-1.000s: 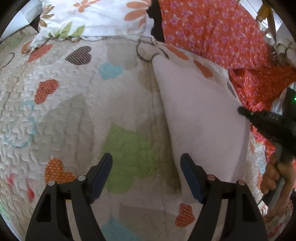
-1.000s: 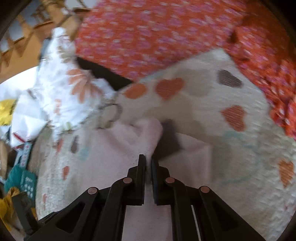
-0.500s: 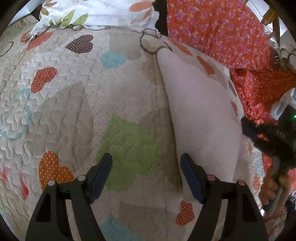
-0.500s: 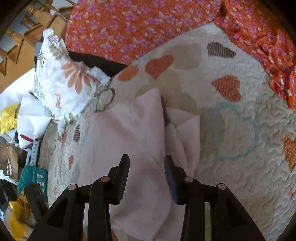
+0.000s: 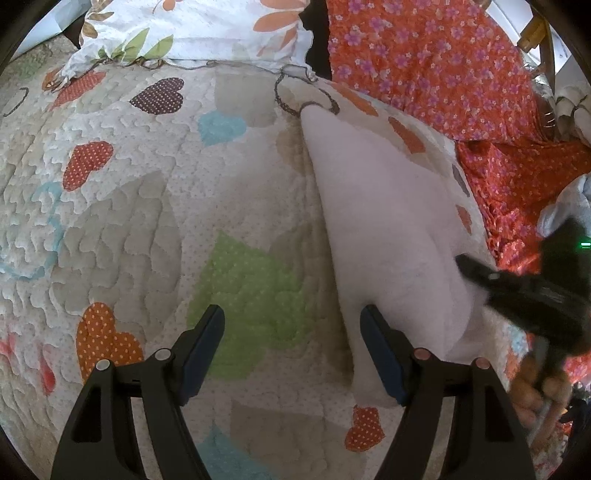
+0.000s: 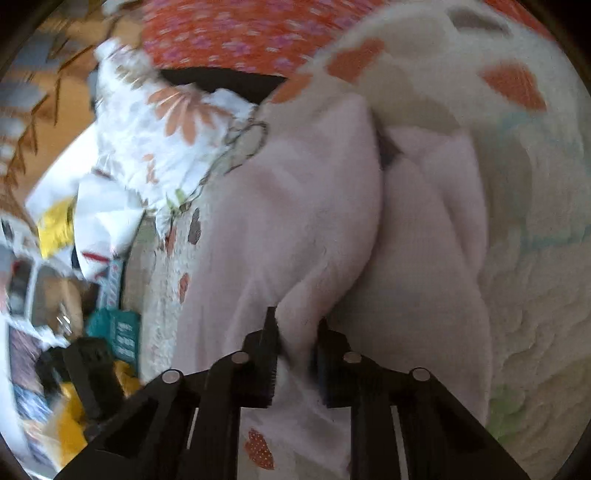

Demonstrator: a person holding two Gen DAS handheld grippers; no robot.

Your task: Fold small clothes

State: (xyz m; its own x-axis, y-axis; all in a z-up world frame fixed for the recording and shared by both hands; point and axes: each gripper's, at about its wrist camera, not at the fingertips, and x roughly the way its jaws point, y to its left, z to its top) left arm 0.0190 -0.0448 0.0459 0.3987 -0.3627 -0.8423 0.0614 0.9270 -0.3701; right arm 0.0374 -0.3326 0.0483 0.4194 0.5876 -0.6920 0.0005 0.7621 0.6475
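A pale pink garment [image 5: 384,221] lies folded lengthwise on the heart-patterned quilt [image 5: 147,206]. My left gripper [image 5: 291,332] is open and empty, low over the quilt at the garment's near left edge. My right gripper [image 6: 295,332] has its jaws closed on a raised fold of the pink garment [image 6: 303,206]; the view is blurred. The right gripper also shows in the left wrist view [image 5: 476,271] at the garment's right edge.
A white floral pillow [image 5: 192,29] lies at the head of the quilt. An orange floral sheet [image 5: 443,70] covers the far right. A brown cord [image 5: 295,88] loops by the garment's far tip. Clutter [image 6: 74,295] lies off the bed's side.
My right gripper opened half a second ago, moved toward the near part of the garment and has closed on a fold. The left gripper moved slightly forward and stayed open.
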